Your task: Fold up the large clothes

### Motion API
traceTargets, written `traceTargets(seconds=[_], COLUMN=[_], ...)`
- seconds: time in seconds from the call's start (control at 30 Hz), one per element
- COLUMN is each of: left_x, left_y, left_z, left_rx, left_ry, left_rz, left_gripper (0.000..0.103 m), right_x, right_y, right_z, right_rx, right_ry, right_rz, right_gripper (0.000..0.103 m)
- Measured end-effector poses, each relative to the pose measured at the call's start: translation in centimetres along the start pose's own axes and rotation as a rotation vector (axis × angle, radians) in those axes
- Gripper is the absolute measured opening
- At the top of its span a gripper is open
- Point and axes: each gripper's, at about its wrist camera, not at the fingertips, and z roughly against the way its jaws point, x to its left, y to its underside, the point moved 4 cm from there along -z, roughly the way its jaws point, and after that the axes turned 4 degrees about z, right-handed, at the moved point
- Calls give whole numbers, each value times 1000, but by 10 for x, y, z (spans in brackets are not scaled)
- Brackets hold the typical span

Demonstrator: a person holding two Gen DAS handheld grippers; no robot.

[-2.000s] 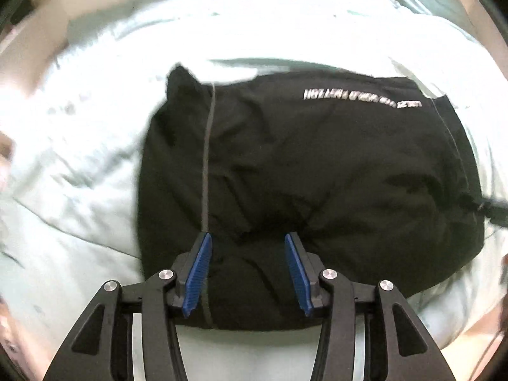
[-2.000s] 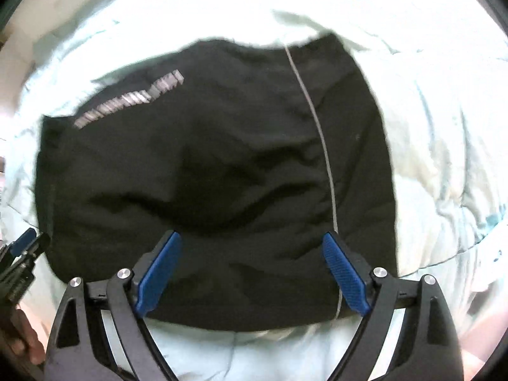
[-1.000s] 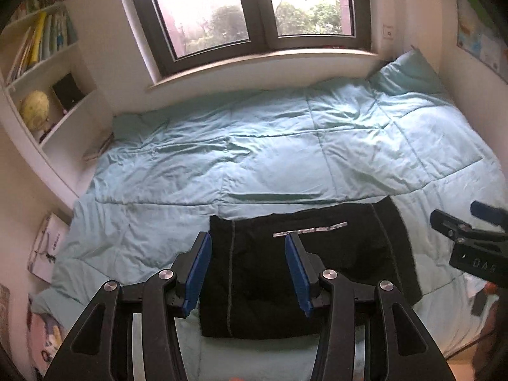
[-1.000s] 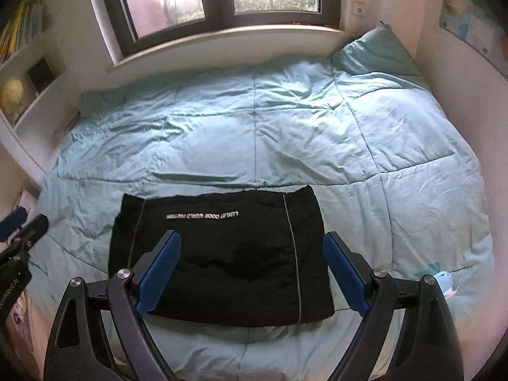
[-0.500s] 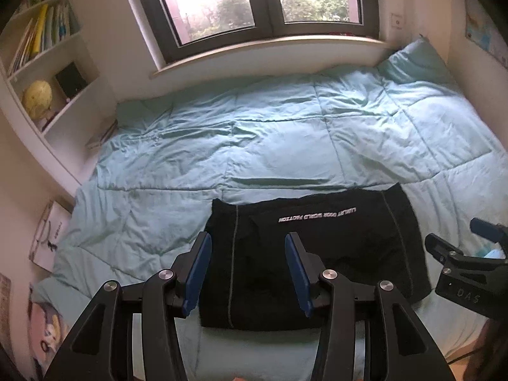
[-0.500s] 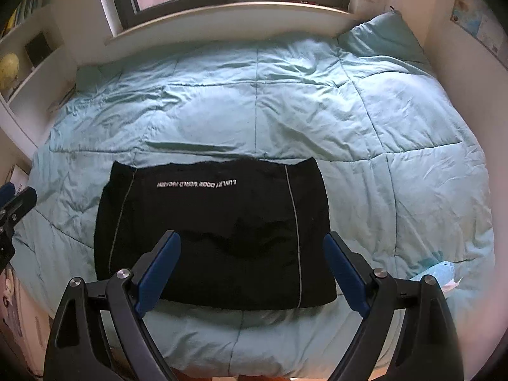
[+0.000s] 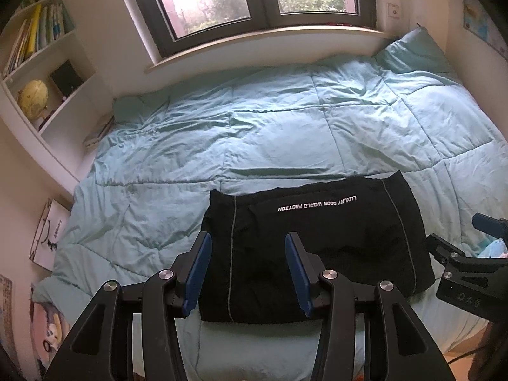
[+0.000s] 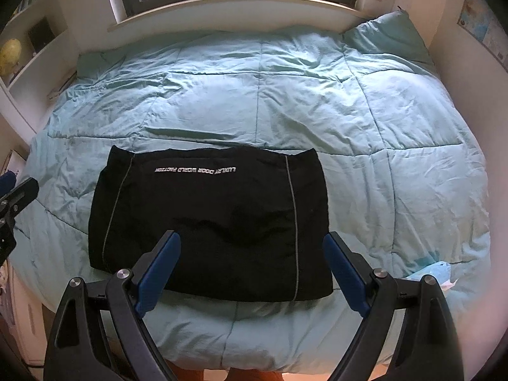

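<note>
A black garment (image 7: 317,241) with white lettering and two thin grey stripes lies folded into a flat rectangle near the front edge of the bed; it also shows in the right wrist view (image 8: 209,219). My left gripper (image 7: 247,270) is open and empty, held well above the garment's left part. My right gripper (image 8: 252,270) is wide open and empty, held high above the garment's near edge. The right gripper shows at the right edge of the left wrist view (image 7: 460,263); the left gripper shows at the left edge of the right wrist view (image 8: 12,203).
A light turquoise quilt (image 7: 285,133) covers the bed (image 8: 285,95). A window and sill run along the far wall (image 7: 254,38). White shelves with books and a globe (image 7: 33,98) stand at the left. A pillow (image 8: 387,35) lies at the far right corner.
Both grippers have risen and pulled back from right over the garment to high above the bed's front edge. In the last half second the views tilted slightly. The garment lies still.
</note>
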Motion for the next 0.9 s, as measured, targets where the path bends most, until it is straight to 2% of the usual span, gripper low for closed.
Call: traceTargets(seconds=[0.13,0.9], left_x=[-2,-16], left_y=[2,14], left_z=[-1,-33], left_rx=[6,98], left_ry=[3,-11], left_rz=[-3,-55], left_gripper=[49,49], right_x=[-3,-8], right_y=[3,17], right_z=[-3,-27], right_rx=[17,95], right_ry=[-25,-13], right_rz=[-16,-35], right_gripper=[92,92])
